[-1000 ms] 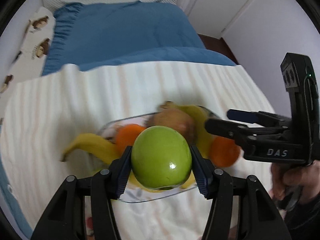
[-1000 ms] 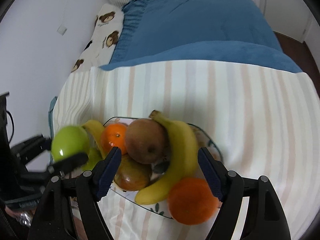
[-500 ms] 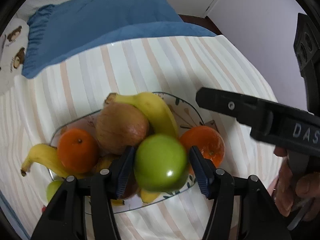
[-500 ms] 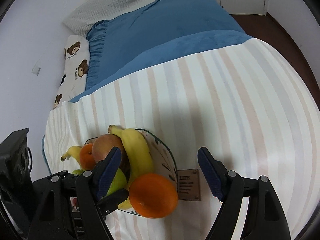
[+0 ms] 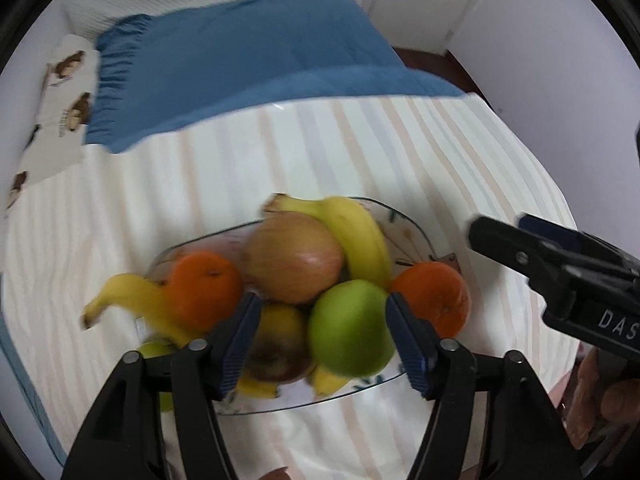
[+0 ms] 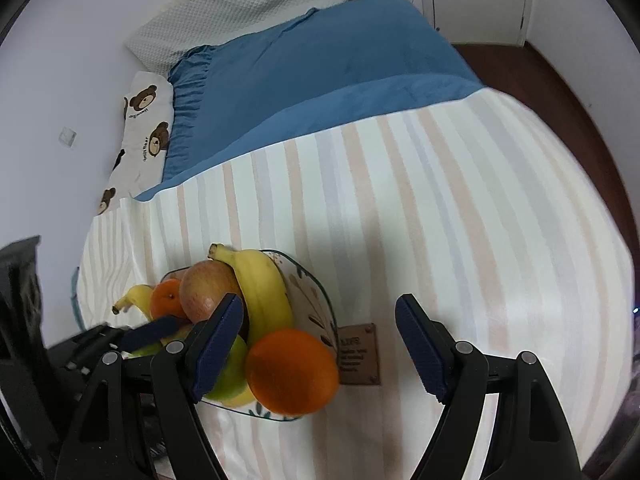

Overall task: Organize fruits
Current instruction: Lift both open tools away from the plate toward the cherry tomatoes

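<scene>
A glass fruit bowl (image 5: pixel 404 224) sits on the striped bedcover, holding bananas (image 5: pixel 356 232), a reddish apple (image 5: pixel 294 258), two oranges (image 5: pixel 202 288) and other fruit. A green apple (image 5: pixel 350 328) lies in the bowl's front, between my left gripper's (image 5: pixel 320 340) open jaws, close to the right pad. My right gripper (image 6: pixel 320 348) is open and empty, hovering over the bowl's right side beside an orange (image 6: pixel 292 372). The green apple (image 6: pixel 230 376) shows partly behind its left finger.
The bowl (image 6: pixel 316 292) rests near the front edge of a bed with a striped cover (image 6: pixel 440 220) and a blue blanket (image 6: pixel 320 72). A brown label tag (image 6: pixel 358 354) lies right of the bowl. A bear-print pillow (image 6: pixel 146 120) lies at the far left.
My left gripper carried the green apple over the bowl, then opened; the apple now rests among the fruit. My right gripper shifted to the right of the bowl.
</scene>
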A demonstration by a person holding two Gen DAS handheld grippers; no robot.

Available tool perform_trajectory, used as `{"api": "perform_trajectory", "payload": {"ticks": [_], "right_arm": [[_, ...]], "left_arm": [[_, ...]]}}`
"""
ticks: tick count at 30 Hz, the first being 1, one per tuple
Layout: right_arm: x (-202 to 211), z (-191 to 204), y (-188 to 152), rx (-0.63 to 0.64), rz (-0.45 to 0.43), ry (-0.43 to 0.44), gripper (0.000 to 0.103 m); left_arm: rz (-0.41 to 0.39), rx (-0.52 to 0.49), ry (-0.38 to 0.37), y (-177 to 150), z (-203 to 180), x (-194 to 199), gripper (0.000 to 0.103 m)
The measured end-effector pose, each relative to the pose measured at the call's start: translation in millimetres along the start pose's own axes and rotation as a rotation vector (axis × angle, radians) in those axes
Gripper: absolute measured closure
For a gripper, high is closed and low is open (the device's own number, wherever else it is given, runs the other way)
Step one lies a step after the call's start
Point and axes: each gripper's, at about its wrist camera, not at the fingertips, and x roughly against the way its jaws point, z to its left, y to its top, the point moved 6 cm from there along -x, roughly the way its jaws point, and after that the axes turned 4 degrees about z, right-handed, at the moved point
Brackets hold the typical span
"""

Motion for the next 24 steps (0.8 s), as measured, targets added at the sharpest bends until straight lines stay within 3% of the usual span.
{"api": "perform_trajectory", "payload": {"ticks": [2,8,11,14,24], "right_arm": [[10.3,1.9,-8.0,0.026,-0.024,-0.038,0.019],[31.8,20.2,-42.9,0.104,-0.059,-0.113,0.015],[39.9,33.6,-65.8,0.123,-0.062,-0.11,0.007],[51.9,46.1,-86.3,0.141,-0.083,-0.122,0.006],[135.6,75.6,-135.6,0.188,-0.236,-0.173,0.004]], "left_arm": [[-0.037,0.023,0.041,-7.4,13.0,11.6,0.028],[-0.104,0.091,0.138,-44.9,44.2,41.8,0.027],[-0.112,0.11,0.157,-64.7,50.9,53.6,0.013],[-0.131,0.112,0.178,-82.9,51.8,68.1,0.003],[-0.244,0.152,0.19,-141.9,35.8,134.5,0.002]]}}
